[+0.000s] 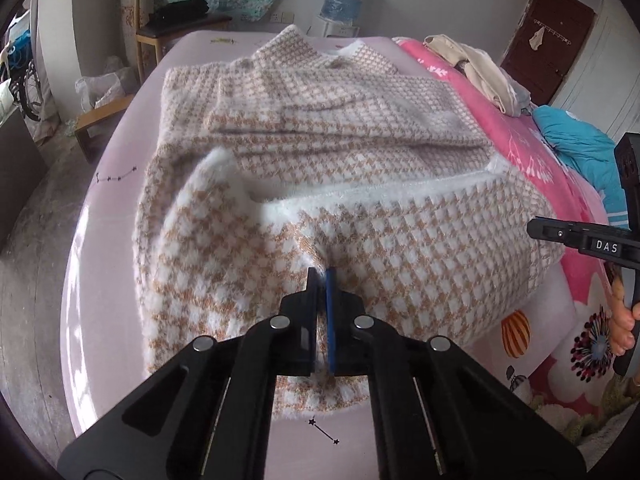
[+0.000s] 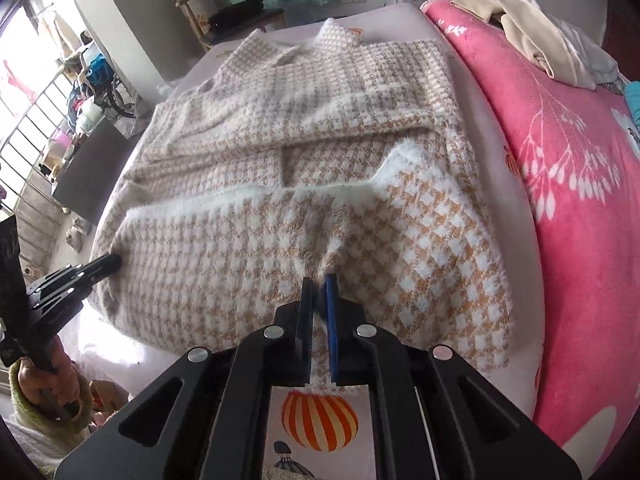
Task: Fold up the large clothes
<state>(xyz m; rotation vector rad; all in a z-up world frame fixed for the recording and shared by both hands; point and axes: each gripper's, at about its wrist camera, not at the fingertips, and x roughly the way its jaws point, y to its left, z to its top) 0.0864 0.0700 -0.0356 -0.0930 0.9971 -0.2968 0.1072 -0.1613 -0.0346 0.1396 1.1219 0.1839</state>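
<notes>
In my left wrist view, the left gripper [image 1: 321,274] has its jaws pressed together on the near hem of the houndstooth sweater [image 1: 320,152]. A ridge of the tan-and-white knit rises into the narrow slot between the black finger and the blue pad, so the cloth sits squarely inside the pinch and not beside it. The sweater lies spread across the pale pink bed sheet [image 1: 104,240], collar at the far end, sleeves folded across the chest, and its near part is lifted into a fold with the fluffy white inside showing. At the right edge I see the right gripper [image 1: 534,228] reaching toward the sweater's right side, held by a hand [image 1: 626,328]. A pink floral blanket [image 1: 532,152] lies just beside the garment.

In my right wrist view, the right gripper [image 2: 319,278] likewise has its jaws closed on the hem, with fuzzy knit puckered between them. The sweater [image 2: 304,128] stretches away from the jaws toward the far end of the bed. At the left, the left gripper [image 2: 112,263] touches the sweater's near left edge. The pink blanket [image 2: 560,128] runs along the right, with a beige garment [image 2: 516,20] heaped on it.
</notes>
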